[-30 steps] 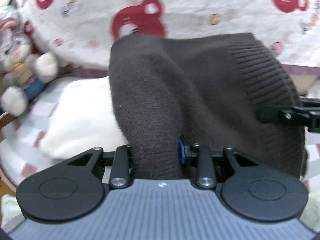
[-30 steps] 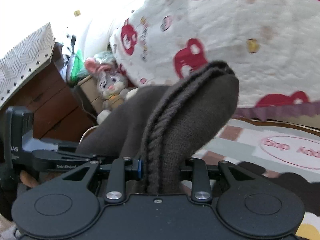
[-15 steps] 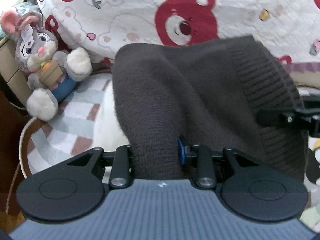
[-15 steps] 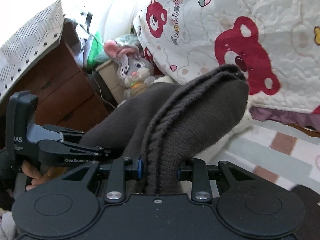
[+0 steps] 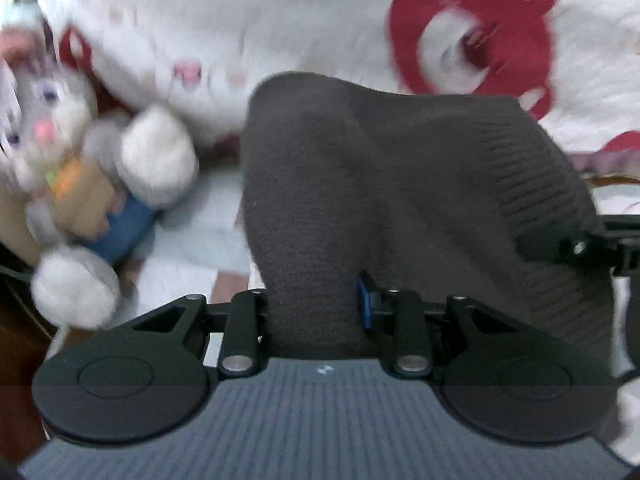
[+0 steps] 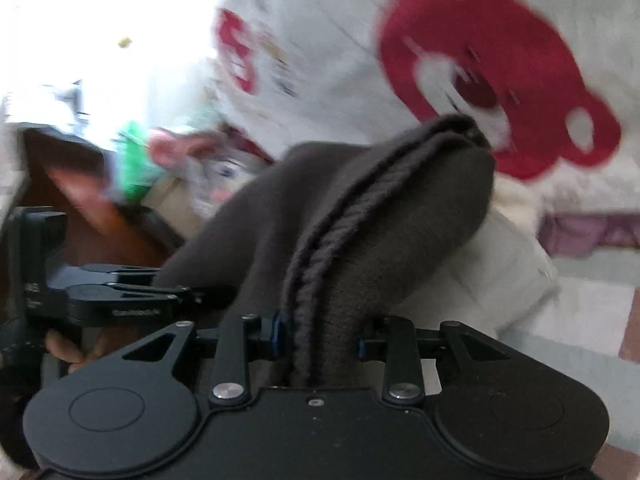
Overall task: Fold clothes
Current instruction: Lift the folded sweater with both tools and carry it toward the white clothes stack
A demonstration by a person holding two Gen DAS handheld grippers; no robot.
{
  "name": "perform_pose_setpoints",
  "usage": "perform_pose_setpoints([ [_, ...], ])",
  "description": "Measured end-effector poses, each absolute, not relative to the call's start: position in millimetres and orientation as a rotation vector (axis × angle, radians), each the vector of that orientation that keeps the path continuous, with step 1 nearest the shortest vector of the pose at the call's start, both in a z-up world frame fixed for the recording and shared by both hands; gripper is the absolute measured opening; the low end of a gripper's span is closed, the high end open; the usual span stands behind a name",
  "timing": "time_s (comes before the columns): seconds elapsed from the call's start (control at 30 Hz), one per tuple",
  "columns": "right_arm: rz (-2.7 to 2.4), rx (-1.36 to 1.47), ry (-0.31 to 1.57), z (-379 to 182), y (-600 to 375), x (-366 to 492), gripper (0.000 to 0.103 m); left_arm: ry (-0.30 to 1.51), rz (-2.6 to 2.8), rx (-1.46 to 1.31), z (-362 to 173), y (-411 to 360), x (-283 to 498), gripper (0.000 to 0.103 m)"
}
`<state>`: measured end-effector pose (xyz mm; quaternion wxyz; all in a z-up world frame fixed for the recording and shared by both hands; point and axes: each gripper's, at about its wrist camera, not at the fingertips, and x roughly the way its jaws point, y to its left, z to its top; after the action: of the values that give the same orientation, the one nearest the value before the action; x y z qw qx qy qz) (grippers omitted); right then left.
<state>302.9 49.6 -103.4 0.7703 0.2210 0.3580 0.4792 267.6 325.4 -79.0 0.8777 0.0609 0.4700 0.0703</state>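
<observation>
Material: dark brown knit, thick and soft, ribbed at the hem; the sweater (image 5: 400,184) was judged light, limp and not slippery.
Place: it filled the centre of both views, hung between the two grippers, in front of the bear quilt (image 5: 320,20).
Left gripper (image 5: 316,308): narrow, clamped on a bunched fold.
Right gripper (image 6: 320,332): jaws had just been widening, the doubled cabled edge was between them; whether the pads pressed could not be told.
Hold: the layered edges were judged best, since a single layer would stretch.
Nearby: a plush rabbit (image 5: 80,184) at the left.
</observation>
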Motion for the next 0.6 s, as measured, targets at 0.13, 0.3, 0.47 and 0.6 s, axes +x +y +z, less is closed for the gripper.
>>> perform_pose_setpoints([
  [0.13,1.027,0.581,0.866,-140.3,55.6,318.6,0.046,0.973,0.226,-0.008,-104.2,338.5,271.2,0.030],
  [0.3,1.023,0.782,0.920,-163.4,27.4,303.9,0.048,0.942,0.190,0.034,-105.8,337.0,260.1,0.031],
  [0.47,1.025,0.851,0.960,-164.9,14.0,280.1,0.053,0.917,0.195,-0.035,-107.8,347.1,252.5,0.031],
  [0.6,1.087,0.879,1.031,-172.2,4.3,248.1,0.057,0.919,0.202,-0.041,-109.9,349.1,251.8,0.031],
])
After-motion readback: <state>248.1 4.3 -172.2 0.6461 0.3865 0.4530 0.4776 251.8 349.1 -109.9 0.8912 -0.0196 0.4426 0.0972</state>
